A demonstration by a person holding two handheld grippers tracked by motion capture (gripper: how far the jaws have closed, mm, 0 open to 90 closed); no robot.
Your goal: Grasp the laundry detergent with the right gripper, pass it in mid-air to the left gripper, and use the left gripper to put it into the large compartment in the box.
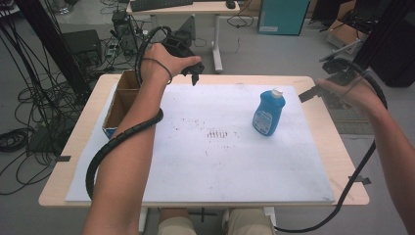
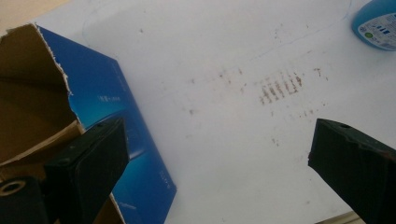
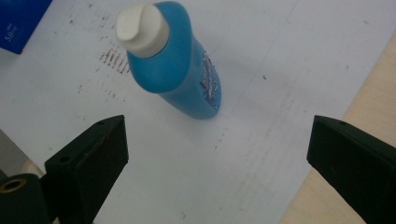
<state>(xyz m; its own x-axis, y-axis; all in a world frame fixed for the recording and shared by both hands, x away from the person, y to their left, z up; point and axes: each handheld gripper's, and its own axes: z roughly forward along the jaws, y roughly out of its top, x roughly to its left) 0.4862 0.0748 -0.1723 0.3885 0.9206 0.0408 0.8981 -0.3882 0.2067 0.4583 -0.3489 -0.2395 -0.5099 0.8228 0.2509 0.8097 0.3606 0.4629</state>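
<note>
A blue dish-soap bottle (image 1: pixel 268 112) with a white cap stands upright on the white mat (image 1: pixel 220 166), right of centre. In the right gripper view the bottle (image 3: pixel 180 70) stands just beyond my right gripper (image 3: pixel 217 135), whose jaws are wide open with nothing between them. From above, the right gripper (image 1: pixel 309 94) hovers blurred at the mat's right edge, to the right of the bottle. My left gripper (image 1: pixel 195 77) hangs open above the mat's far edge, beside an open cardboard box (image 1: pixel 120 100). In the left gripper view, the left gripper (image 2: pixel 217 140) is empty, above the box's blue side (image 2: pixel 98 107).
The wooden table (image 1: pixel 342 156) shows around the mat. Brown smudges (image 1: pixel 218 133) mark the mat's middle. Cables (image 1: pixel 29 112) trail on the floor at the left. A desk (image 1: pixel 186 10) with a keyboard stands behind the table. The person's knees (image 1: pixel 210 223) sit at the near edge.
</note>
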